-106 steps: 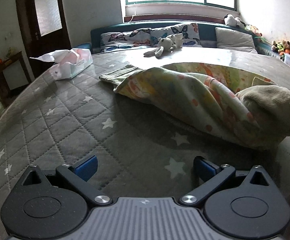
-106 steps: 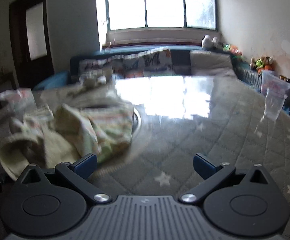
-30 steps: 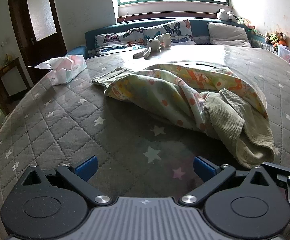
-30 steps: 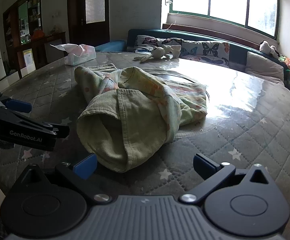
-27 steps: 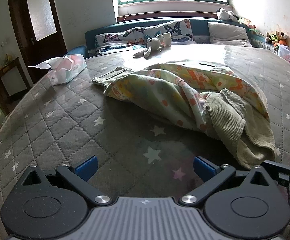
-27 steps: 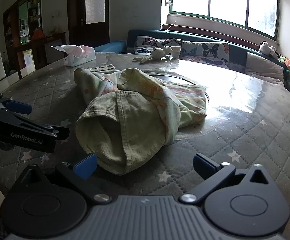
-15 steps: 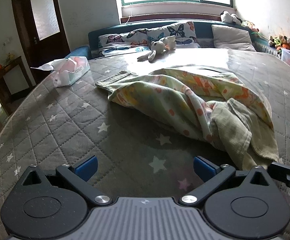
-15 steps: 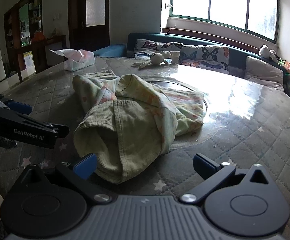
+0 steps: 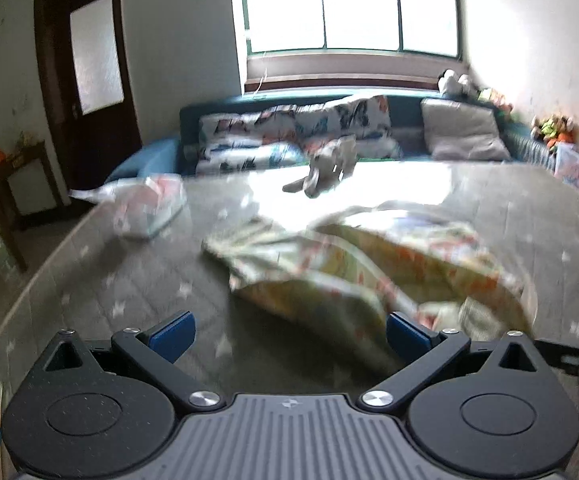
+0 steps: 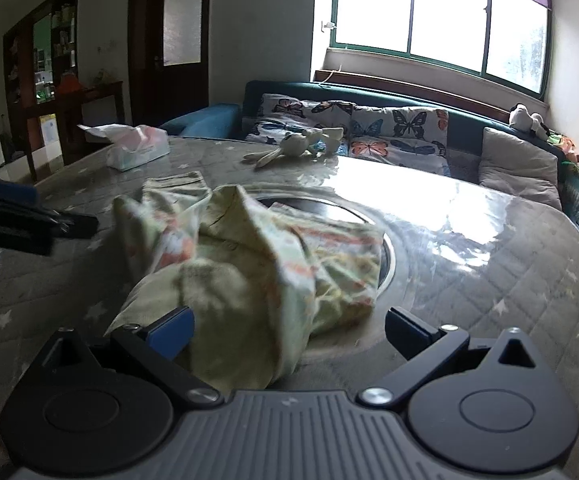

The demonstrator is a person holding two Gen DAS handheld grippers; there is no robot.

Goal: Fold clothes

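- Your left gripper (image 9: 287, 332) has its jaws spread wide with nothing between them; it hangs over the quilted, star-printed table cover (image 9: 137, 280), and this view is blurred.
- Your right gripper (image 10: 287, 332) is spread just as wide and grips nothing; the near end of the crumpled garment (image 10: 249, 268) bulges up between its blue pads (image 10: 171, 330), but whether the cloth touches either pad is unclear.
- That garment, pale green with an orange and yellow print, lies bunched in a heap on the table, partly over a round glass plate (image 10: 387, 254) set in the middle.
- From your left wrist view the same heap (image 9: 369, 272) sits ahead and to the right of the open jaws.
- Beyond the clothes you have a tissue pack (image 10: 139, 152) on the far left of the table and a plush rabbit (image 10: 295, 144) near its far edge.
- Butterfly-print cushions (image 10: 353, 128) line the sofa under the window.
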